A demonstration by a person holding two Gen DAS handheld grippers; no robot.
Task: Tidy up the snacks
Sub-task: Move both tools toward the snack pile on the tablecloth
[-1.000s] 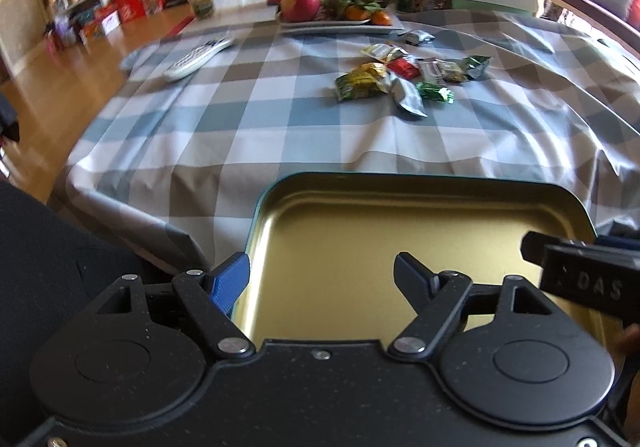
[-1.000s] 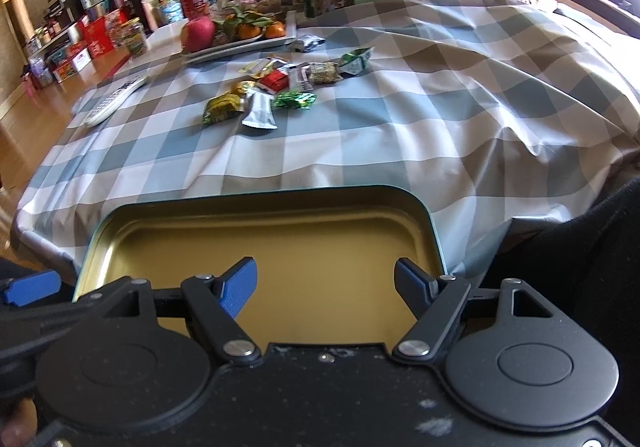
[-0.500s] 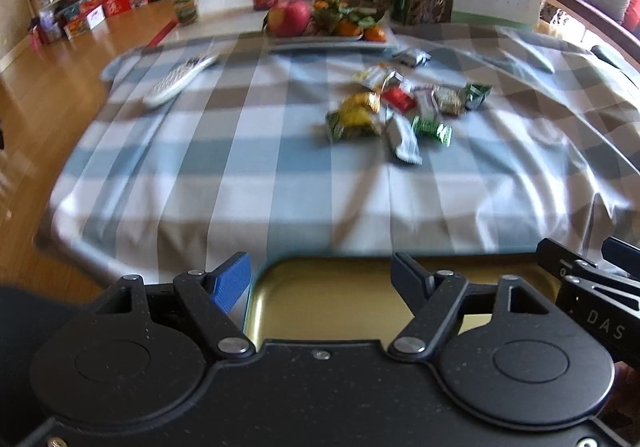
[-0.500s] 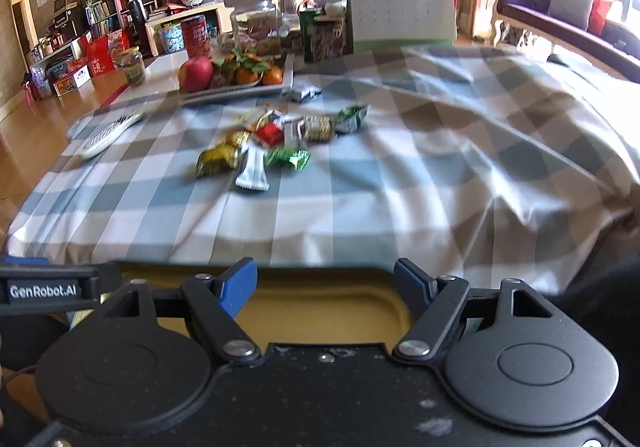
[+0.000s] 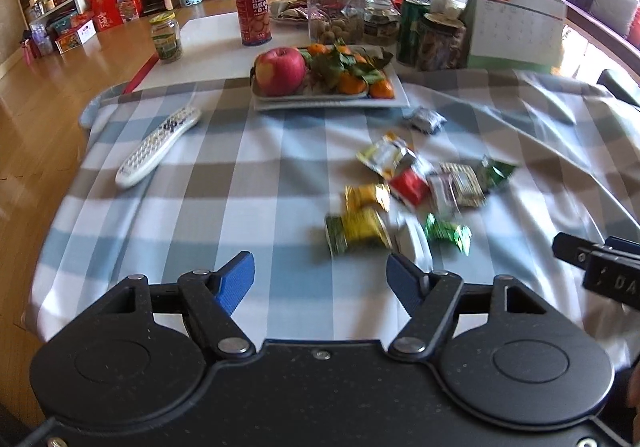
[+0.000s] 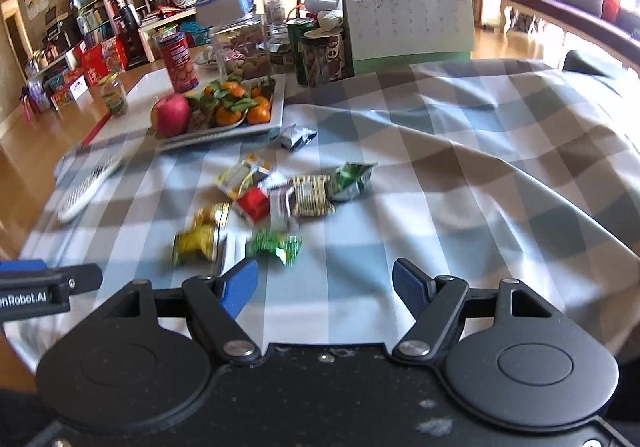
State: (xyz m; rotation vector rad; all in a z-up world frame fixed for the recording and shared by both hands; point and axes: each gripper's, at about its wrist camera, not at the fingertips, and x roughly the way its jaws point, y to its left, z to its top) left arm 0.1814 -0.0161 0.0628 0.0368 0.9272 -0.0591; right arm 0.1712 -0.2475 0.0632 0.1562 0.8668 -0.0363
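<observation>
Several small snack packets lie loose on the checked tablecloth (image 5: 224, 183): a red one (image 5: 408, 185) (image 6: 252, 203), a yellow one (image 5: 360, 227) (image 6: 196, 243), a green candy (image 5: 446, 233) (image 6: 276, 243) and a silver one (image 5: 424, 119) (image 6: 296, 137) apart near the plate. My left gripper (image 5: 320, 271) hovers short of the pile, its jaws closing slightly with nothing between them. My right gripper (image 6: 324, 275) stands open and empty just behind the green candy. No tray or box shows in either view.
A white remote (image 5: 156, 147) lies at the left. A white plate (image 5: 328, 101) with an apple and oranges stands behind the snacks. Jars, a red can (image 5: 252, 13) and a desk calendar (image 6: 408, 15) crowd the far side. The cloth rises in folds at the right.
Both grippers have moved forward and up over the table. The gold tray below them has dropped out of view. The snack pile now sits much closer to the fingertips.
</observation>
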